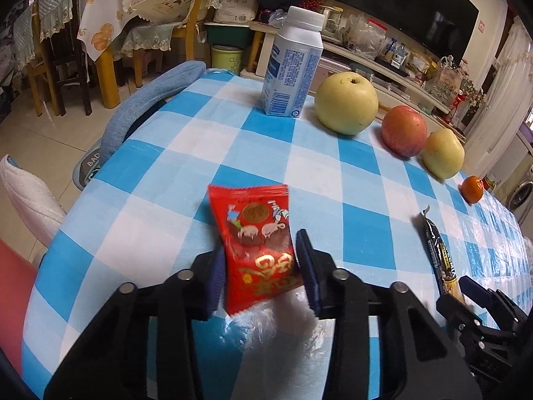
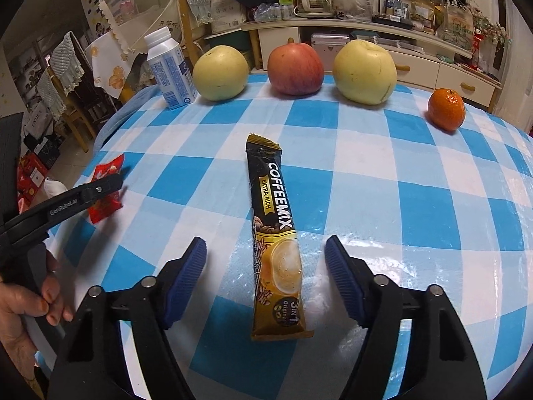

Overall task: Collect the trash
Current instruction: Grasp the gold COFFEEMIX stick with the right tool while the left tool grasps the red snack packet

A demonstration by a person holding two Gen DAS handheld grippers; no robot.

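Observation:
A red snack wrapper (image 1: 256, 243) lies on the blue-and-white checked tablecloth (image 1: 206, 153). My left gripper (image 1: 260, 243) is shut on it, with a blue pad pressing each long side. In the right wrist view the same wrapper (image 2: 103, 208) shows at the left, behind one of the left gripper's fingers (image 2: 100, 188). A black and gold coffee-mix sachet (image 2: 276, 243) lies lengthwise between the fingers of my right gripper (image 2: 265, 240). That gripper is open and both pads stand clear of the sachet. The sachet (image 1: 436, 250) also shows at the right of the left wrist view.
Along the table's far edge stand a white and blue bottle (image 2: 170, 66), a yellow-green fruit (image 2: 220, 73), a red apple (image 2: 294, 68), another yellow fruit (image 2: 364, 71) and a tangerine (image 2: 446, 105). A person's hand (image 2: 30, 296) holds the left gripper's handle. Chairs and shelves stand beyond.

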